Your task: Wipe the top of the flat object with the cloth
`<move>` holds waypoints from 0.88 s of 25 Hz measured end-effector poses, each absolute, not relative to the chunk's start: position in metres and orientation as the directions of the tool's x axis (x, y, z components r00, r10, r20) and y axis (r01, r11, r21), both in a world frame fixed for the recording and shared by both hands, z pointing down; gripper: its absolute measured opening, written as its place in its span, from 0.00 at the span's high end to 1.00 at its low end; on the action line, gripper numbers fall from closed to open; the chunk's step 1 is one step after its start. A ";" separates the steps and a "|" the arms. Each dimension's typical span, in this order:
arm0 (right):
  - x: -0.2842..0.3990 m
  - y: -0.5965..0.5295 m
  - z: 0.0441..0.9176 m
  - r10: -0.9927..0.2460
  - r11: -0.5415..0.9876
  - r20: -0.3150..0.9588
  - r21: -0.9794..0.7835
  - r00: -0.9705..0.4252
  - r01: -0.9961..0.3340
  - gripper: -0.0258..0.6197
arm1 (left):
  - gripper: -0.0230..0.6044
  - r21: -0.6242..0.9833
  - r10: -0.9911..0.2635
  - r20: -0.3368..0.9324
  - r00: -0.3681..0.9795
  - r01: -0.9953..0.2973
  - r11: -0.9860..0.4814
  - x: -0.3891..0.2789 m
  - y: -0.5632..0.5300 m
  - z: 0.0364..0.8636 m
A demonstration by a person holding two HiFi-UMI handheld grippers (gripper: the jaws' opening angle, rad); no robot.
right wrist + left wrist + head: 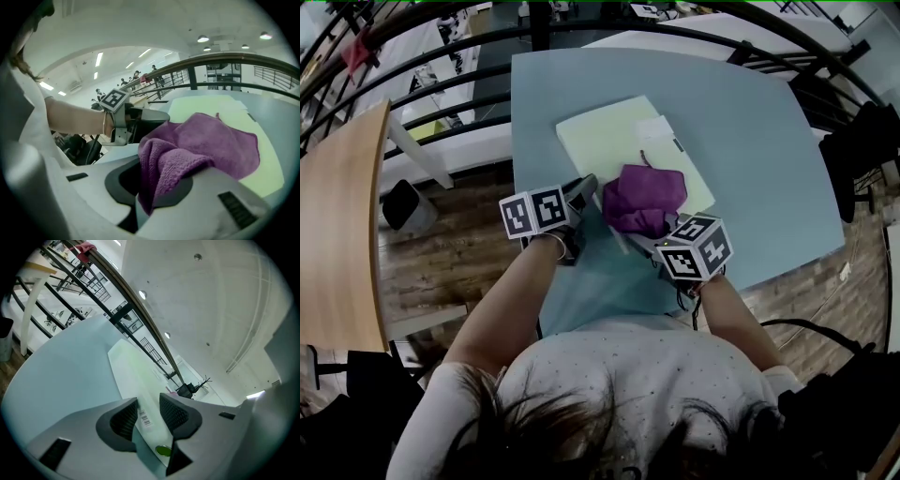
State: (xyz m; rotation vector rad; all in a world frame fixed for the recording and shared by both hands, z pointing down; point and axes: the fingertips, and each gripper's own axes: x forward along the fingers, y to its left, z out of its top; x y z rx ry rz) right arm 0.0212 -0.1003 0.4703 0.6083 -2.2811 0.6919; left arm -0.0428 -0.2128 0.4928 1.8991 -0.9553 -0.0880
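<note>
The flat object (609, 131) lies on the tabletop (750, 141) at frame centre, long axis running from top centre down to the lower right. The cloth (642, 195), bunched, rests on its lower end, pinched in the right claw (164, 173). The left claw (149, 418) stands partly open, the object's lower-left corner between its 2 jaws.

Both forearms (502, 305) reaching forward, left gripper (149, 414) fingers parted, right gripper (161, 174) fingers clamped on cloth (213, 140)
</note>
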 end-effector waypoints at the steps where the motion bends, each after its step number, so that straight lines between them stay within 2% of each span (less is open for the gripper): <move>1: 0.028 -0.104 0.470 -0.246 0.734 0.706 -0.311 -0.664 -0.603 0.93 | 0.72 0.787 -0.647 0.324 0.690 -0.577 -0.221 -0.043 -0.213 0.493; 15: 0.137 -0.159 0.472 -0.457 0.498 0.716 -0.286 -0.528 -0.819 0.93 | 0.73 0.802 -0.639 0.307 0.705 -0.553 -0.225 -0.044 -0.210 0.493; 22: 0.177 -0.184 0.468 -0.538 0.403 0.715 -0.247 -0.446 -0.881 0.93 | 0.74 0.796 -0.643 0.310 0.701 -0.561 -0.228 -0.042 -0.213 0.492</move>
